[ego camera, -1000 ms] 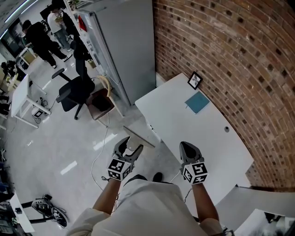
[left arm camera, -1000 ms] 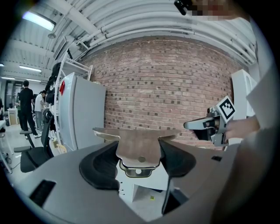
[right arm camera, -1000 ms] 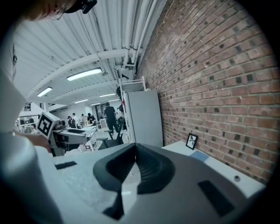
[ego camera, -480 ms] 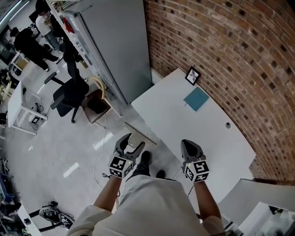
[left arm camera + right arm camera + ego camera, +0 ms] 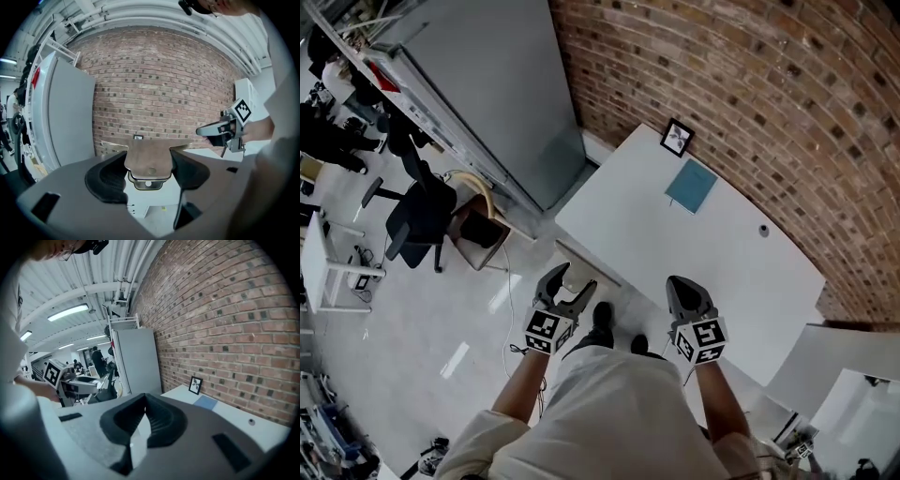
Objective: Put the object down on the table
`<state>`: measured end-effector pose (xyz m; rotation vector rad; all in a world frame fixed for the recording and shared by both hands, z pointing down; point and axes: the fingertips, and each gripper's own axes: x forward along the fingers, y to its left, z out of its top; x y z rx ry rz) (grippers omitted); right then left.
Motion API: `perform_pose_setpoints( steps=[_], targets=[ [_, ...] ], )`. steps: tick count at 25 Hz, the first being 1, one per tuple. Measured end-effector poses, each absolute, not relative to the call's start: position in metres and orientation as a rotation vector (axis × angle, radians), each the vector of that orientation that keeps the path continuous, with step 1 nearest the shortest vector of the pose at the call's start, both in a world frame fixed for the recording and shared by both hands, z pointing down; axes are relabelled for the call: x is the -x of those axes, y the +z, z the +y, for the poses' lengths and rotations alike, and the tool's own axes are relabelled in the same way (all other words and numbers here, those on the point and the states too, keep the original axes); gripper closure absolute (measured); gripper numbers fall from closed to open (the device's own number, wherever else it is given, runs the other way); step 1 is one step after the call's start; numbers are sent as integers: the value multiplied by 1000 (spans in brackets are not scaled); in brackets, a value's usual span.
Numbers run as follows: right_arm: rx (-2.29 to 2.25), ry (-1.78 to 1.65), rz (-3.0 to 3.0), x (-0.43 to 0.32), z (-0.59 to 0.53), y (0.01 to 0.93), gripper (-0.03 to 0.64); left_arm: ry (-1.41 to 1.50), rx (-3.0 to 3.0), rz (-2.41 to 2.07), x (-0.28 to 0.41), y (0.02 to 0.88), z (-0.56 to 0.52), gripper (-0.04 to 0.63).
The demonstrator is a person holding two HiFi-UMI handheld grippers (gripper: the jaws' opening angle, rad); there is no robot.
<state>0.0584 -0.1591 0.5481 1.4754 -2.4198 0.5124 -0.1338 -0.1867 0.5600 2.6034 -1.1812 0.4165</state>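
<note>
Left claw was found clamped on a brown clipboard. The jaws were spread wide, with a pad pressed to each side edge of the board near its metal clip end. In the head view the clipboard was seen as a thin strip at lower centre-left of the frame. It was held off the table, just beside the table's near-left edge and above the pale floor. It had not yet been put down on the table.

Right claw was seen closed, its tips met together with nothing held between them. In the head view it was placed at lower centre-right, over the table's near edge. Both claws were pointed toward the top of the frame, well apart from each other.

On the white table three things were noted along the brick wall:
- A small framed picture was stood at the far end, at upper centre.
- A teal notebook was laid flat just below it.
- A small dark round item was seen further right; what it was could not be told.

A grey cabinet was seen at upper left, with a black office chair at mid-left.
</note>
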Motion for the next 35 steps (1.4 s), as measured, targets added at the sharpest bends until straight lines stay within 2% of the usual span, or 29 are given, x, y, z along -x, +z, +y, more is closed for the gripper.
perform_pose_setpoints(
  steps=[15,35],
  targets=[
    [-1667,675,-2207,-45,-196,615,614,637,-2690,-787,120,652,-264,319],
    [-1695,861,-2030,-94,-207,705,614,978,-2661,-514,43,795,-301,319]
  ],
)
